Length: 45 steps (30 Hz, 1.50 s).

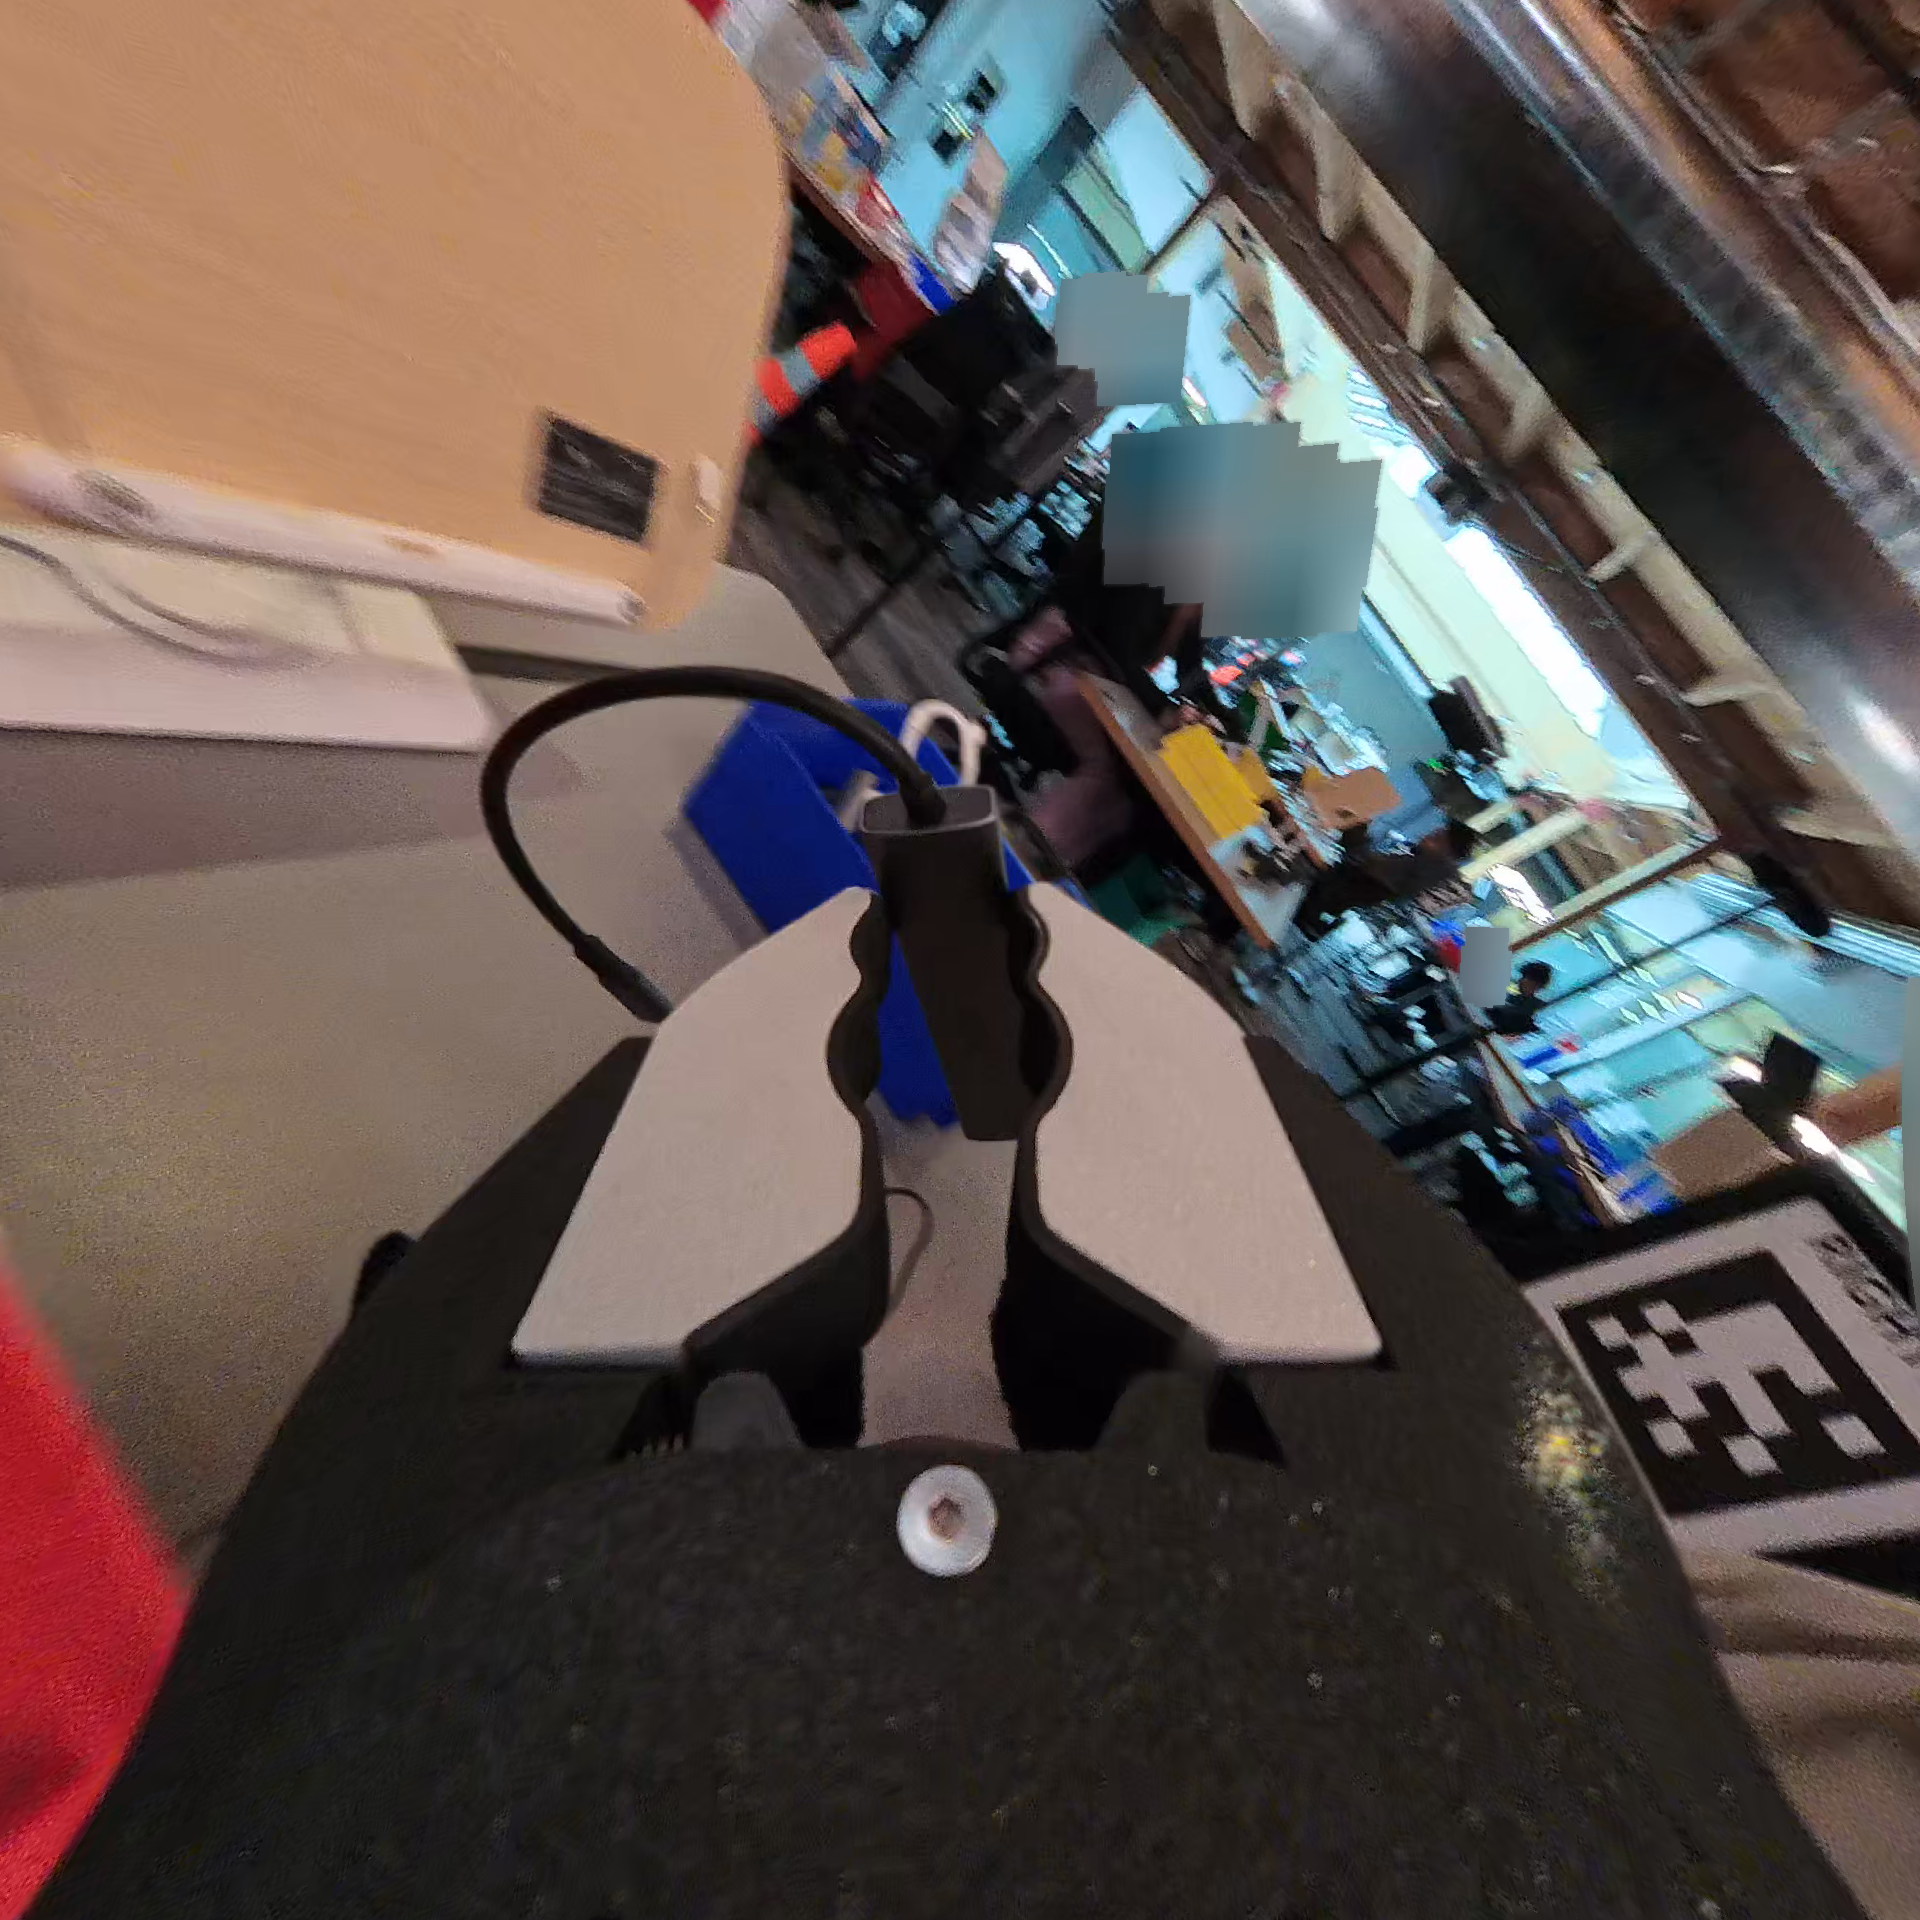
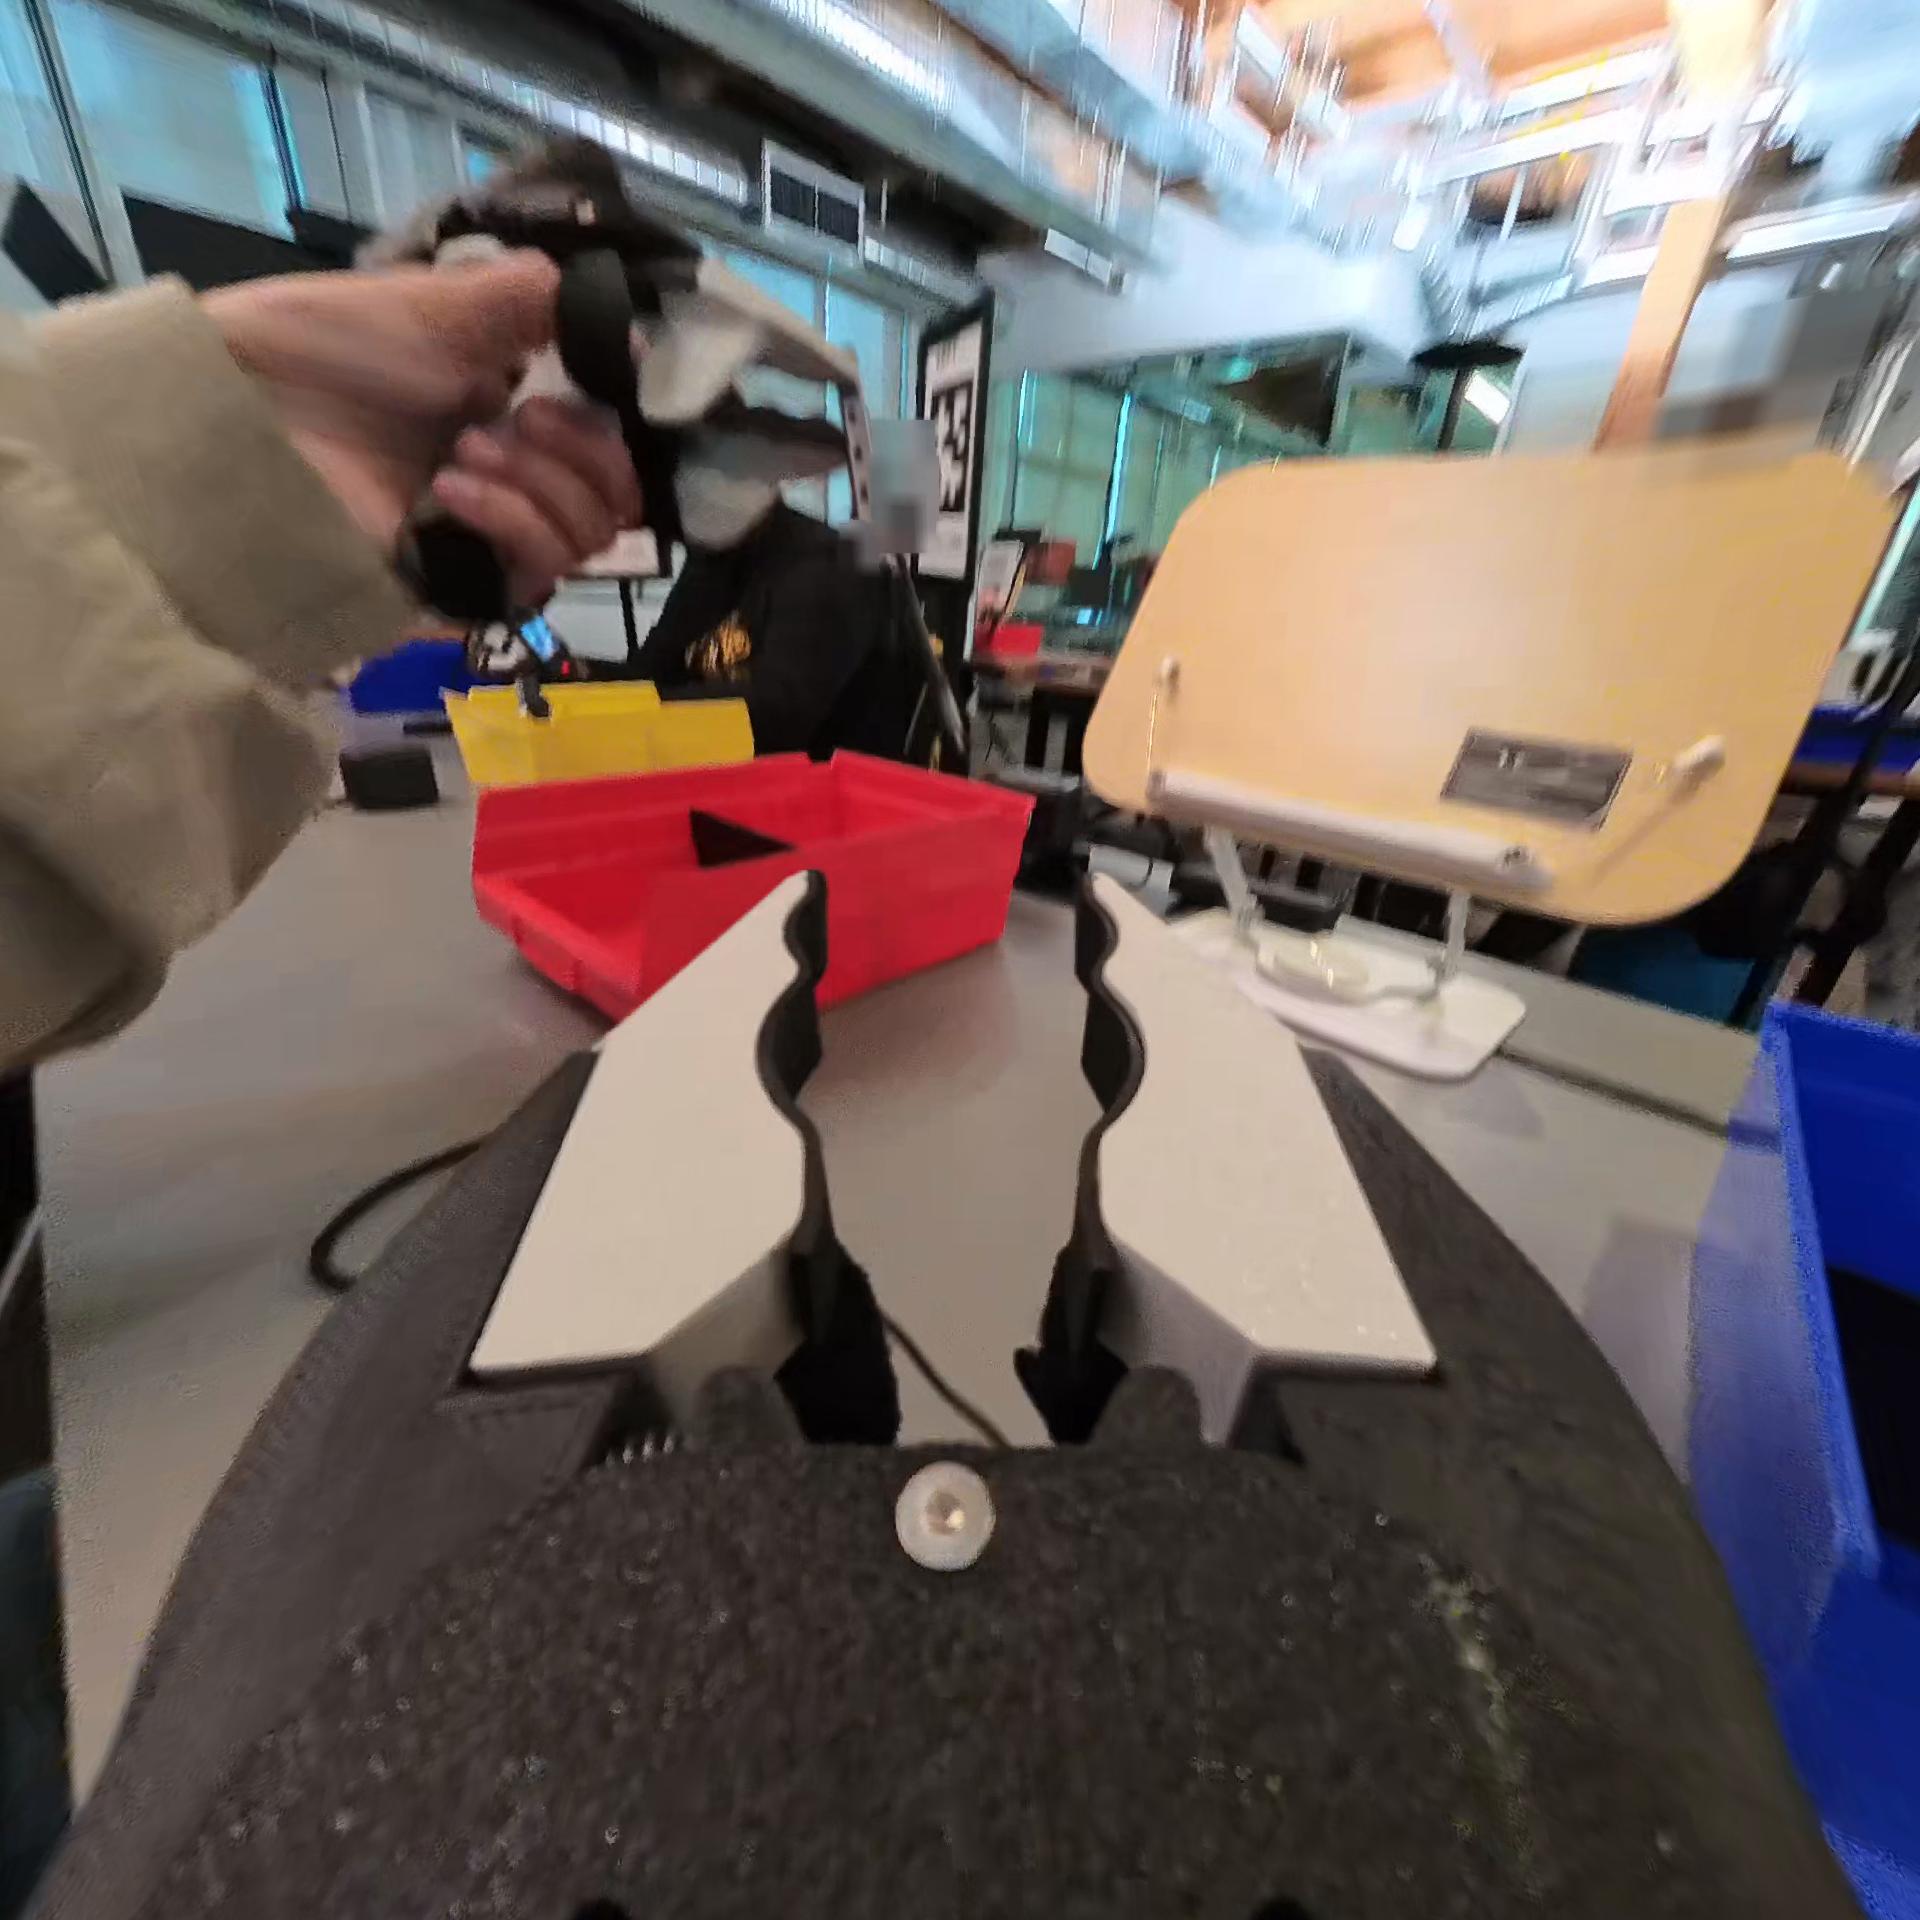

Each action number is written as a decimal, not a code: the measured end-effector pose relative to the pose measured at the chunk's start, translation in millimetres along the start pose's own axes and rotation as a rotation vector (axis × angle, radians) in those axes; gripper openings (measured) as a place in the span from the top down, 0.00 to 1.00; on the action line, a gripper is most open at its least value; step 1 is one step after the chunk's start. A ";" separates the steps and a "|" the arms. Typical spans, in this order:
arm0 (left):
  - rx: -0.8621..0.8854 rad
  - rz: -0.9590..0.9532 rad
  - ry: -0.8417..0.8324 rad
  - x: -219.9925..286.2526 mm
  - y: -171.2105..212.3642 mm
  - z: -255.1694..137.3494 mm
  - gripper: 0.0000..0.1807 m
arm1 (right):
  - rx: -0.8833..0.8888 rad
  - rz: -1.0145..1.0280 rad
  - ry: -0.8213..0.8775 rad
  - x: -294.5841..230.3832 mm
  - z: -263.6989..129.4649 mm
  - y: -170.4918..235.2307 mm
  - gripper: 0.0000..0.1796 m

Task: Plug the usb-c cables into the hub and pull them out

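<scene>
My left gripper is shut on a dark grey hub, held upright between the fingers, above the table. The hub's short black cable loops out of its top to the left and ends in a free plug. A white cable sticks up from a blue bin just behind. My right gripper is open and empty, low over the grey table. A hand holds the left gripper raised at the upper left of the right wrist view. A black cable lies on the table.
A red bin stands ahead of my right gripper, with a yellow bin behind it. A blue bin is close on the right. A wooden book stand stands at the back right. A person sits behind the table.
</scene>
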<state>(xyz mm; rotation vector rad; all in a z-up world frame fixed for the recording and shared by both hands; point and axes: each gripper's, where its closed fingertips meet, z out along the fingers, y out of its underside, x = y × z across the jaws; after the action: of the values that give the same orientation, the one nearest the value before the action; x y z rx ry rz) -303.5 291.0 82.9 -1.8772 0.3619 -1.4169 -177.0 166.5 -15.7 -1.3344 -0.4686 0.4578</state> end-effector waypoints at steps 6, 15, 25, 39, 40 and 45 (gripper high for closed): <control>-0.064 -0.092 0.171 40.8 88.0 47.8 0.88 | 0.101 -0.067 0.032 -7.3 14.2 -18.6 0.74; -0.079 0.005 0.277 48.1 144.9 63.4 0.88 | 0.046 -0.133 -0.026 -0.9 -3.5 0.7 0.95; -0.006 0.461 0.574 74.8 214.2 19.2 0.73 | 0.101 0.120 -0.573 -51.1 -41.0 -13.8 0.95; -0.106 0.792 0.607 68.1 234.2 3.6 0.94 | -0.111 0.157 -0.780 -71.5 -47.2 24.9 0.95; -0.111 0.828 0.595 67.1 235.3 3.9 0.95 | -0.125 0.155 -0.787 -71.8 -47.3 28.2 0.95; -0.075 1.025 0.457 58.5 224.8 6.7 0.94 | -0.157 0.177 -0.649 -55.1 -33.8 37.0 0.90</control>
<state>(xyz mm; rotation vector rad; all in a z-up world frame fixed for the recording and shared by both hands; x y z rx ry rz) -231.1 103.8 -34.2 -1.0621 1.3758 -1.0532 -204.9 114.5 -61.3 -1.3680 -0.9382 1.0293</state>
